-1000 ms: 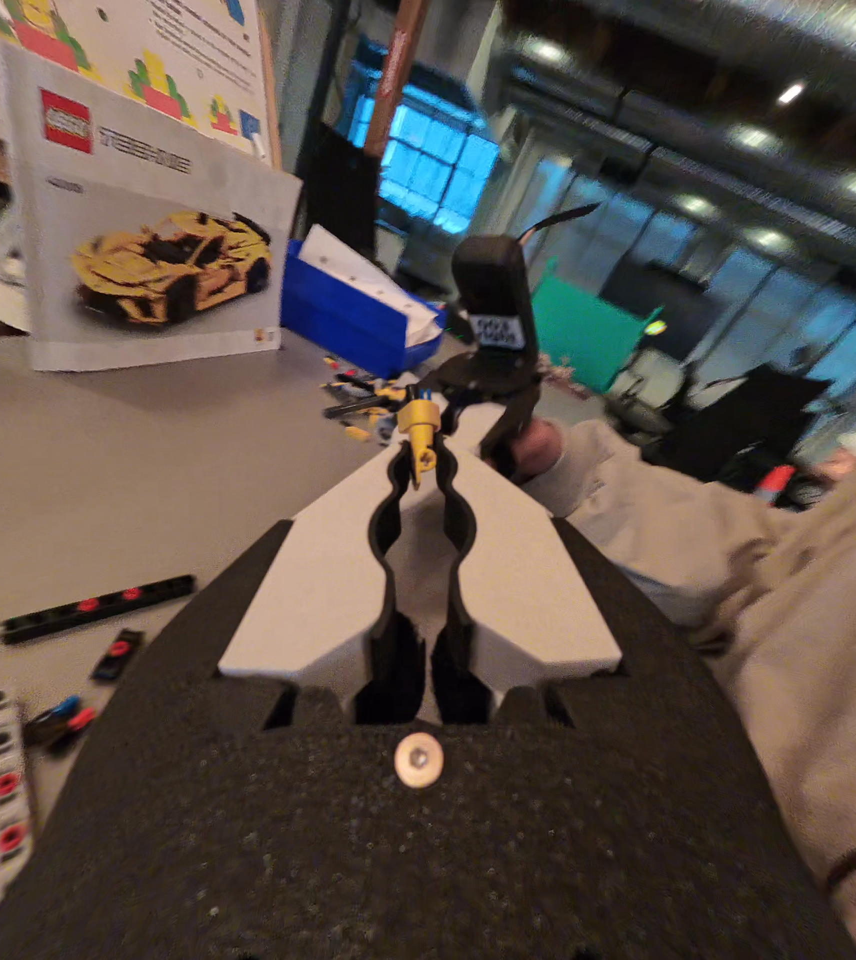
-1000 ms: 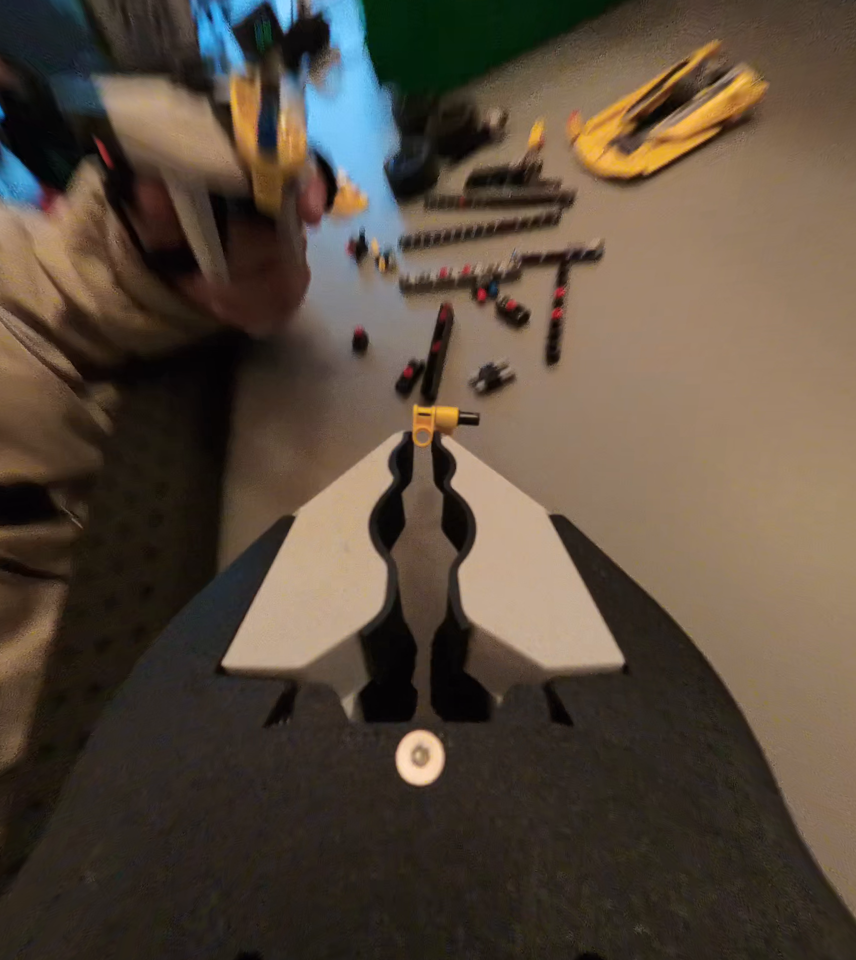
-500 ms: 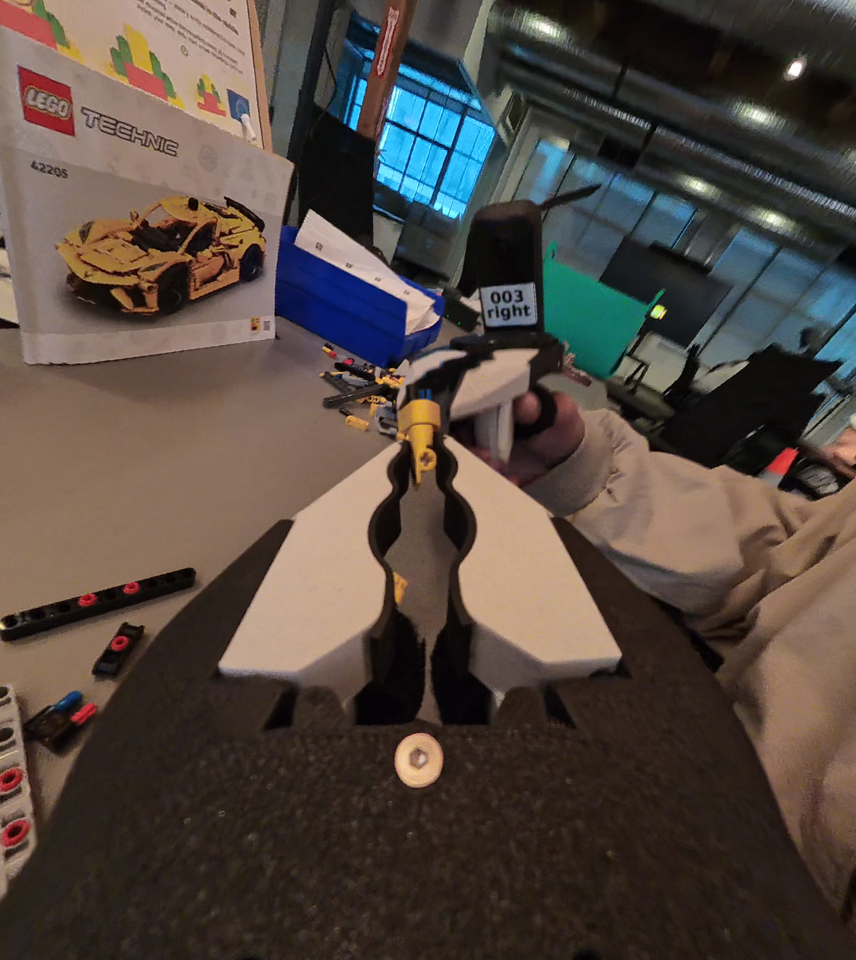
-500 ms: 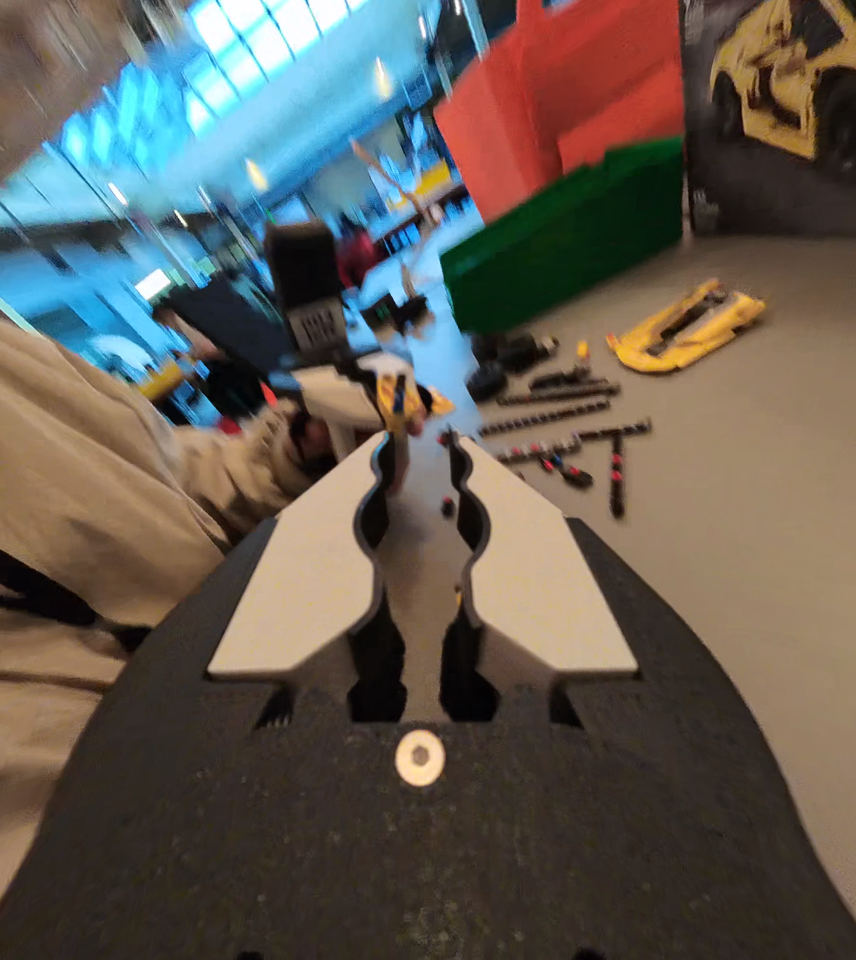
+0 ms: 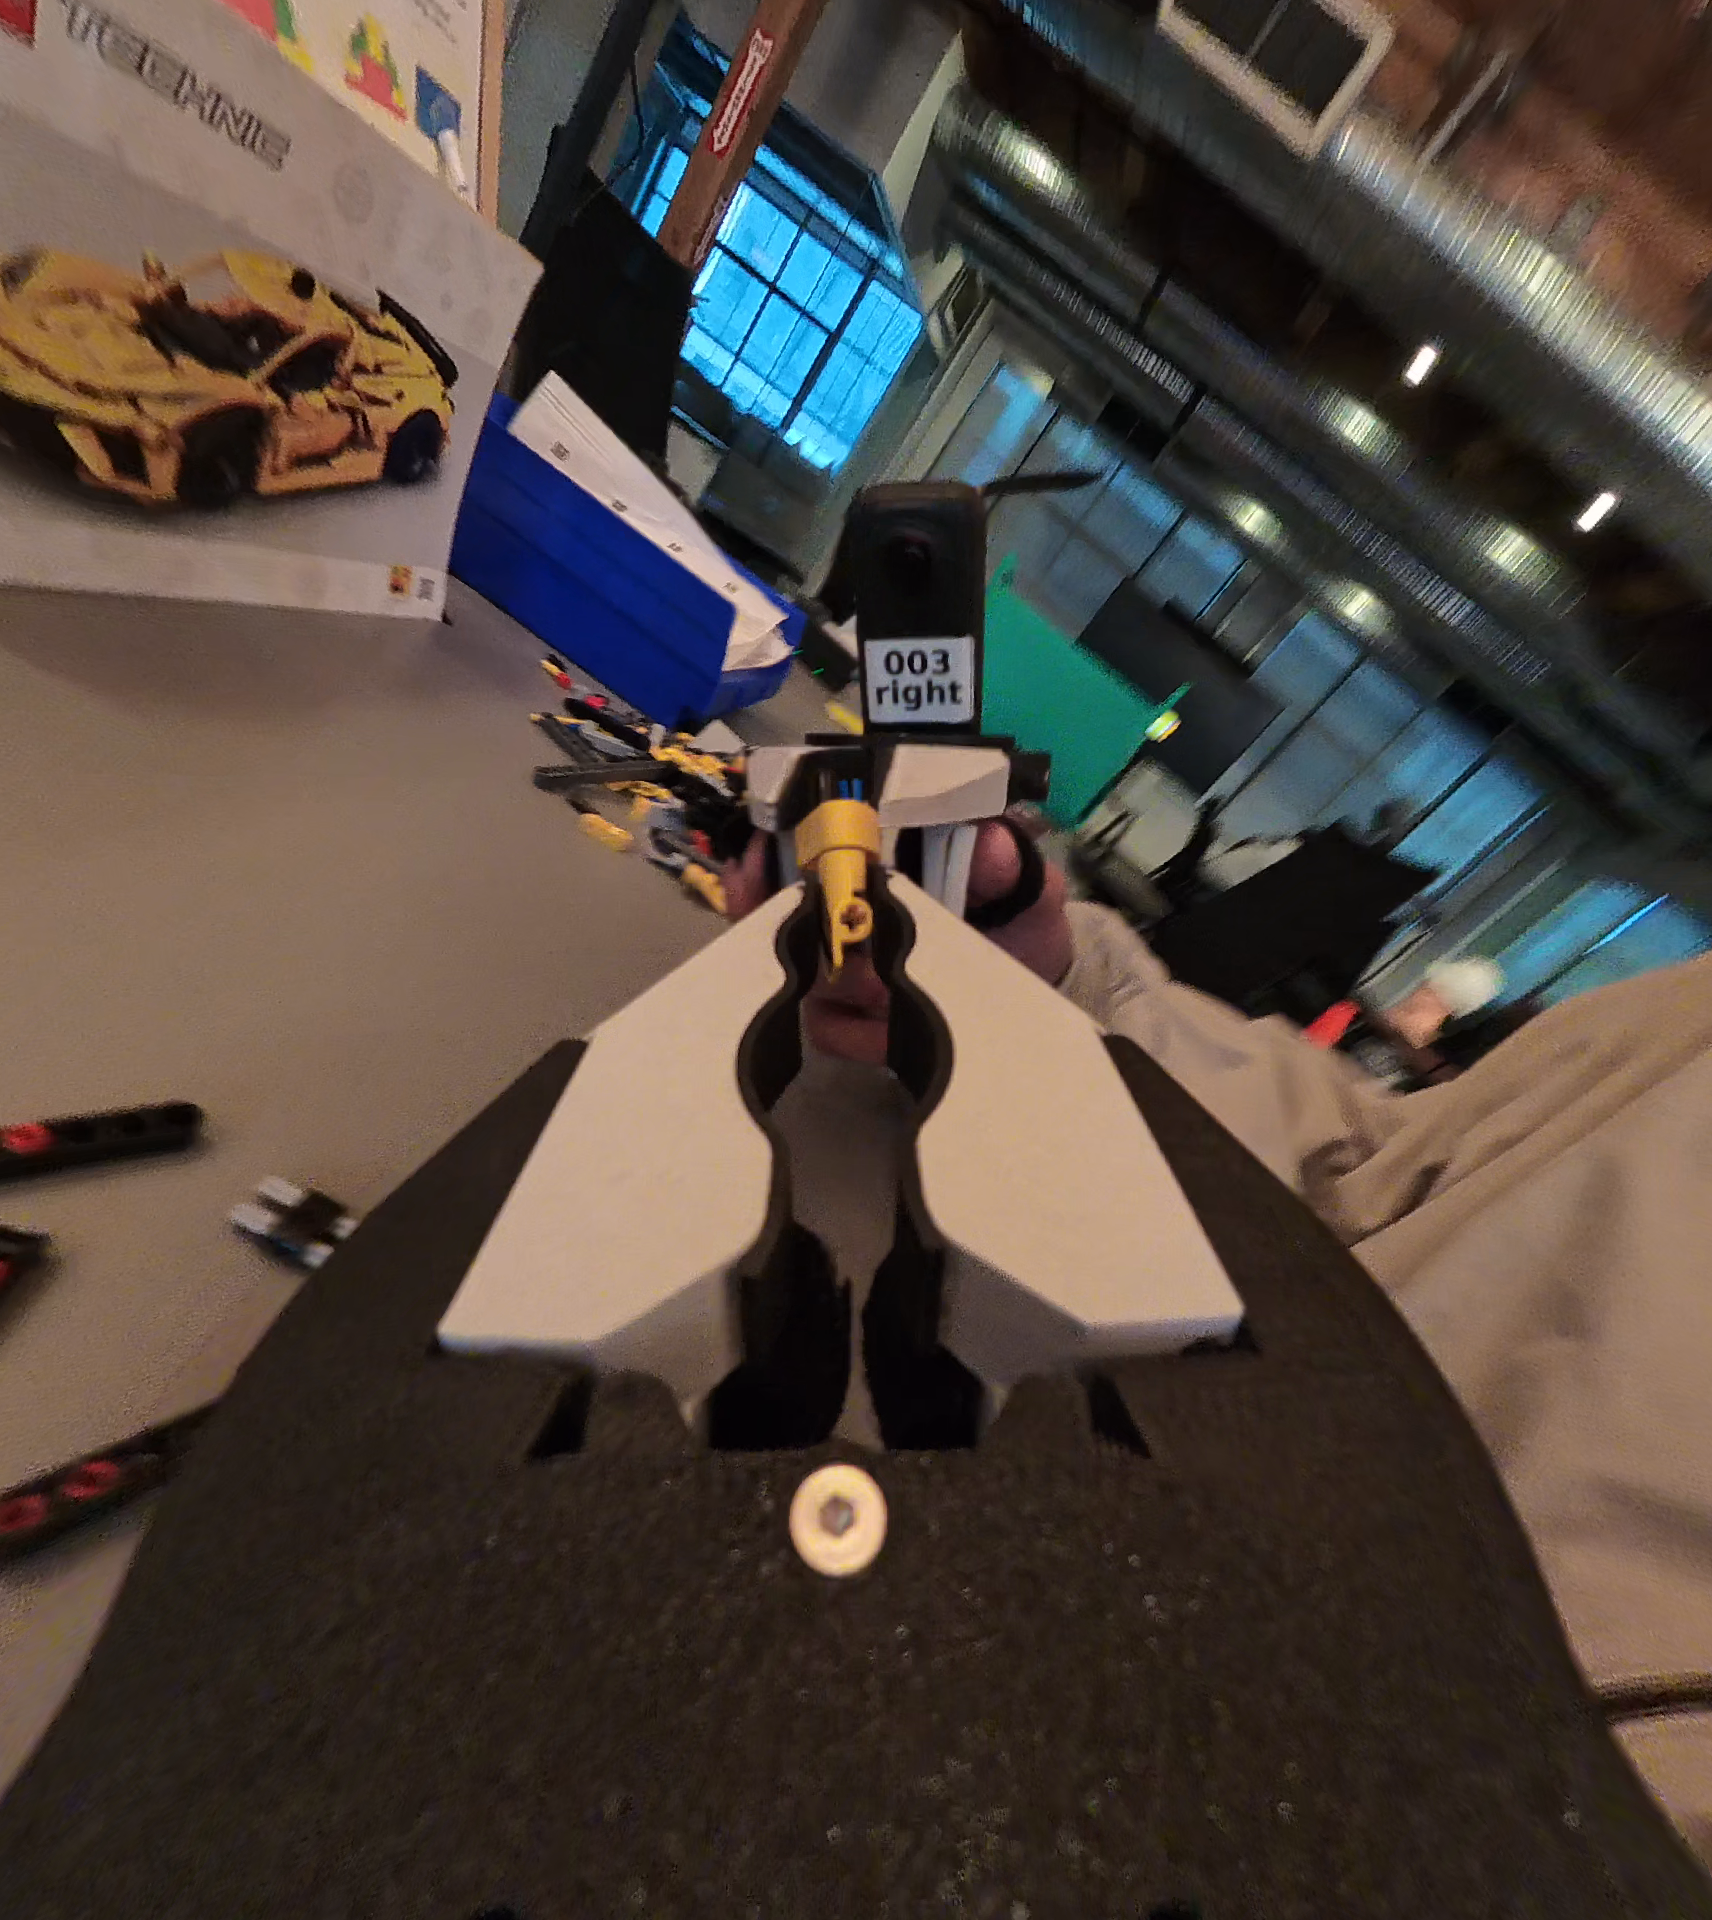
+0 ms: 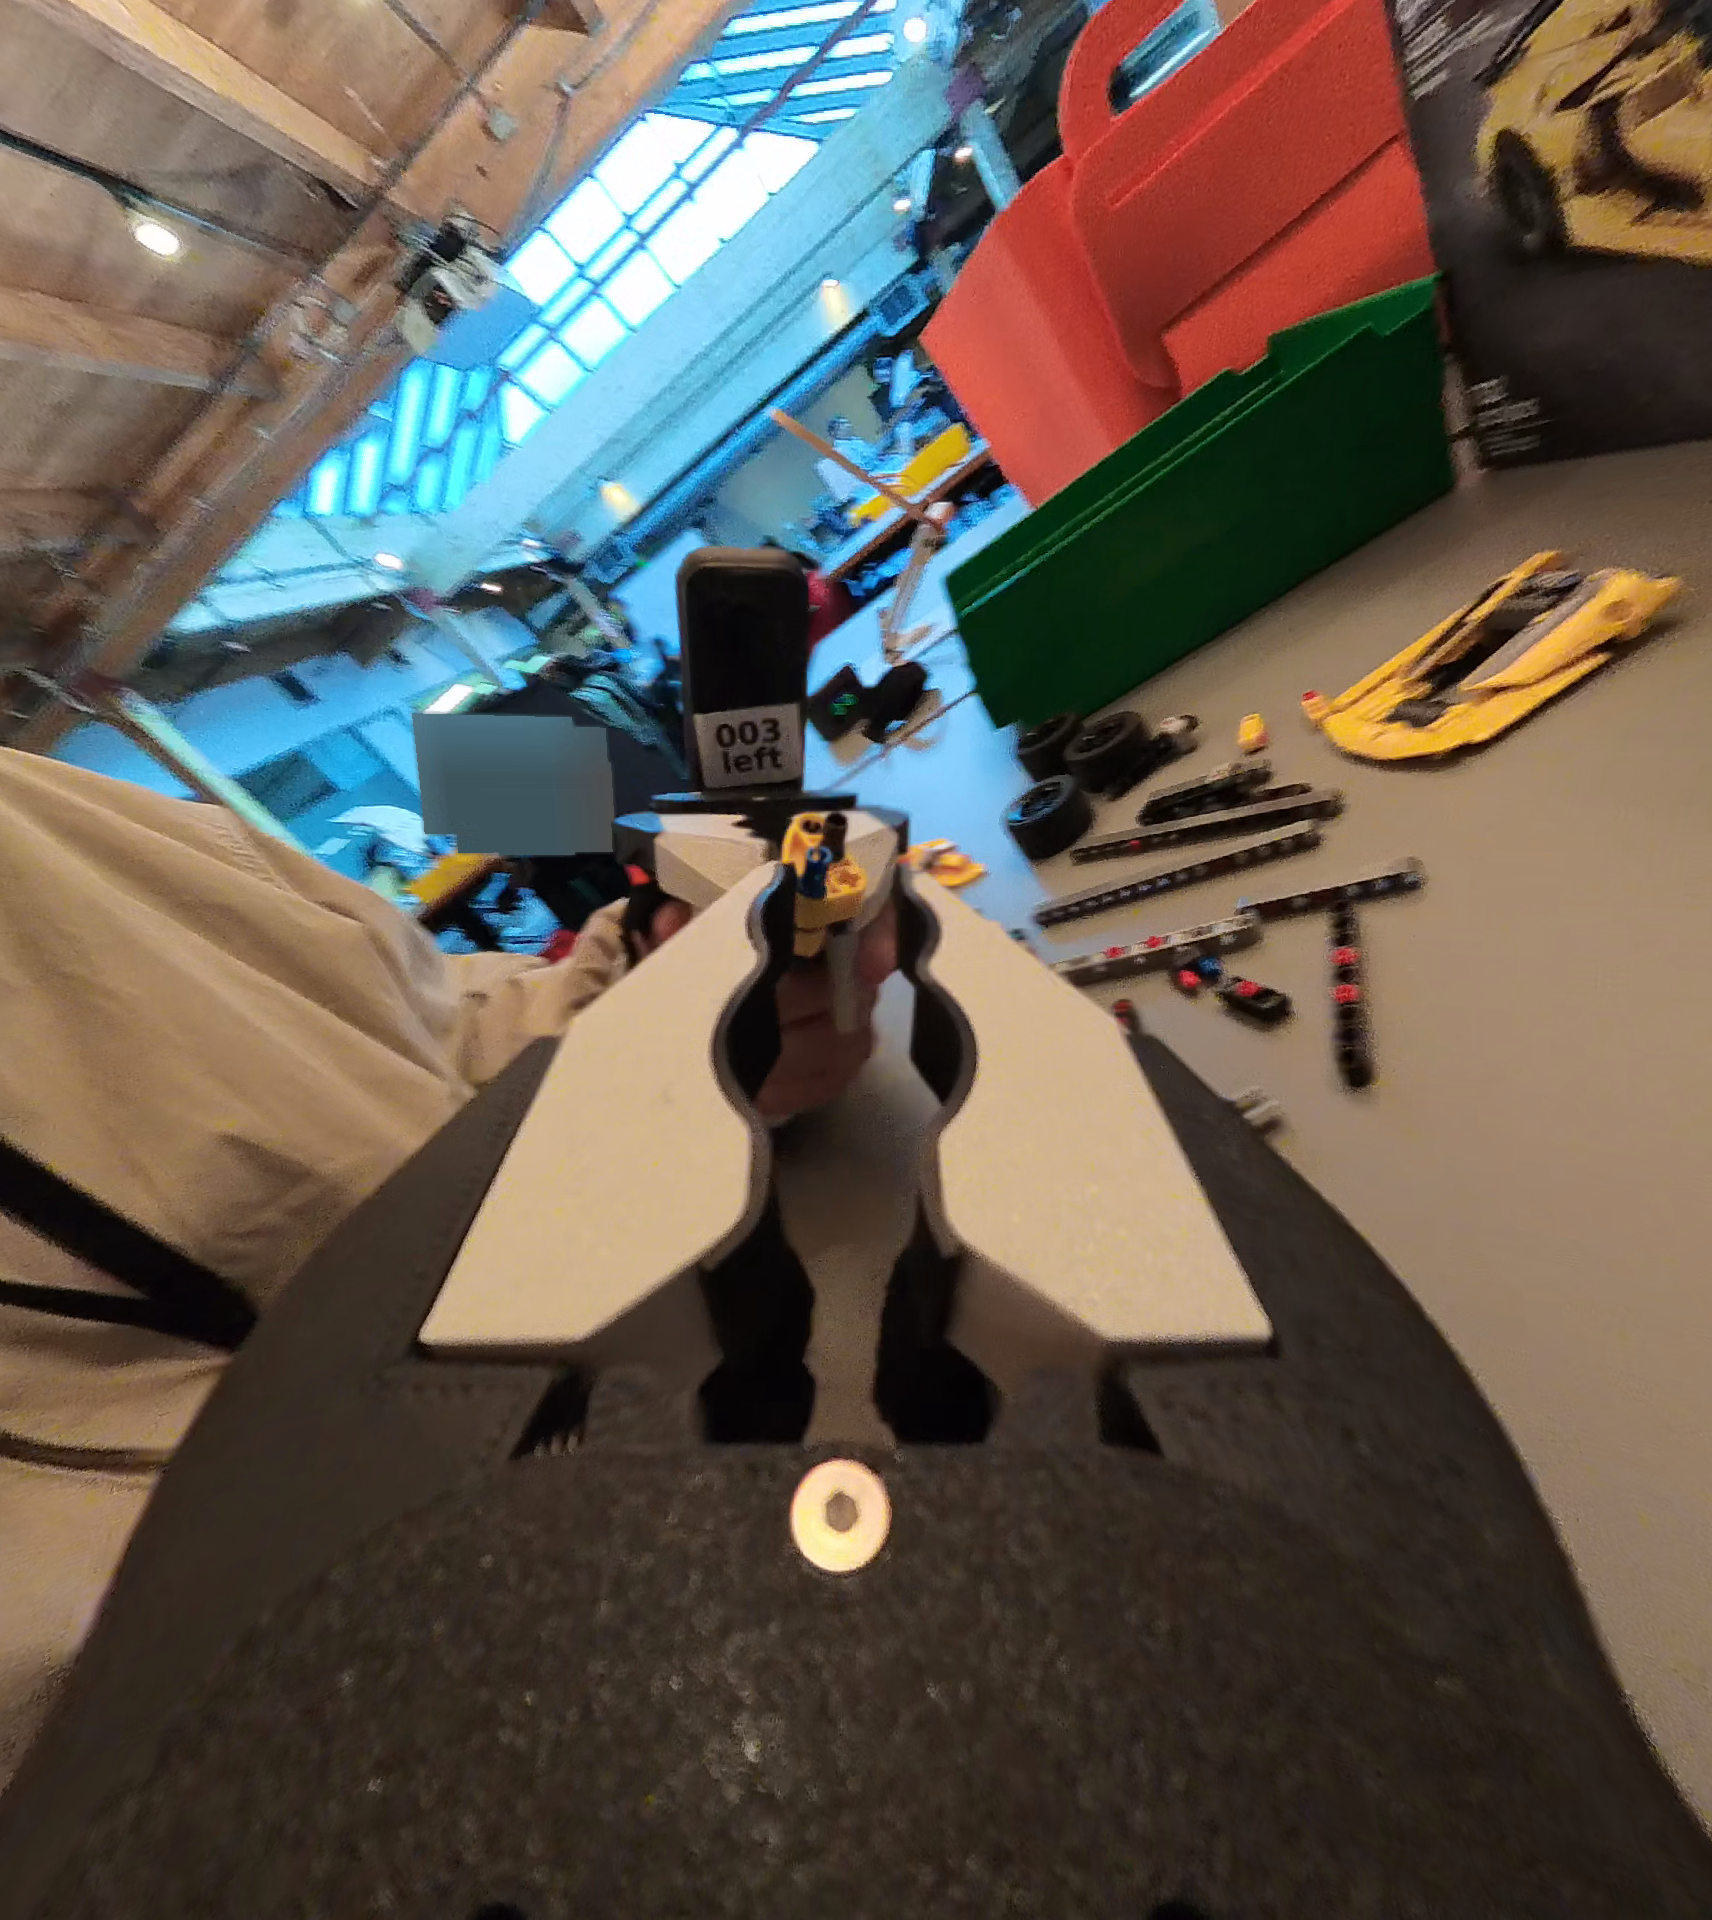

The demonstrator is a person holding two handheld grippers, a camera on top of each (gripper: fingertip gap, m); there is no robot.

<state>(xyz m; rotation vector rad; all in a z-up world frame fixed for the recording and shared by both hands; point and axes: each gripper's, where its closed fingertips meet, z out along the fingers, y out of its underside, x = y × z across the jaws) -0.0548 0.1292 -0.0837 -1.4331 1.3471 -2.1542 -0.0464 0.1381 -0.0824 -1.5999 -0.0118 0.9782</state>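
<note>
My left gripper point(image 5: 844, 914) is shut on a small yellow connector piece point(image 5: 836, 836) with blue pins at its far end, held in the air. My right gripper point(image 5: 847, 790) faces it tip to tip. In the right wrist view my right gripper point(image 6: 839, 883) has its jaws partly apart around the end of that yellow piece point(image 6: 821, 904). The left finger touches it and a small gap shows on the right side. A short black pin sticks up just behind it. The left gripper point(image 6: 800, 842) shows head-on beyond.
A booklet with a yellow car point(image 5: 177, 384) and a blue bin point(image 5: 603, 582) stand at the back. Black beams point(image 5: 41, 1138) lie on the grey table. A green bin point(image 6: 1195, 551), red box point(image 6: 1195, 239), yellow car panel point(image 6: 1486, 665), wheels point(image 6: 1060, 800) and beams point(image 6: 1195, 831) are to the right. My left and right fingertips are right by each other.
My right gripper swung up from over the table to face the left gripper, and its jaws widened. The two grippers closed in until their tips meet. The left gripper kept its yellow piece.
</note>
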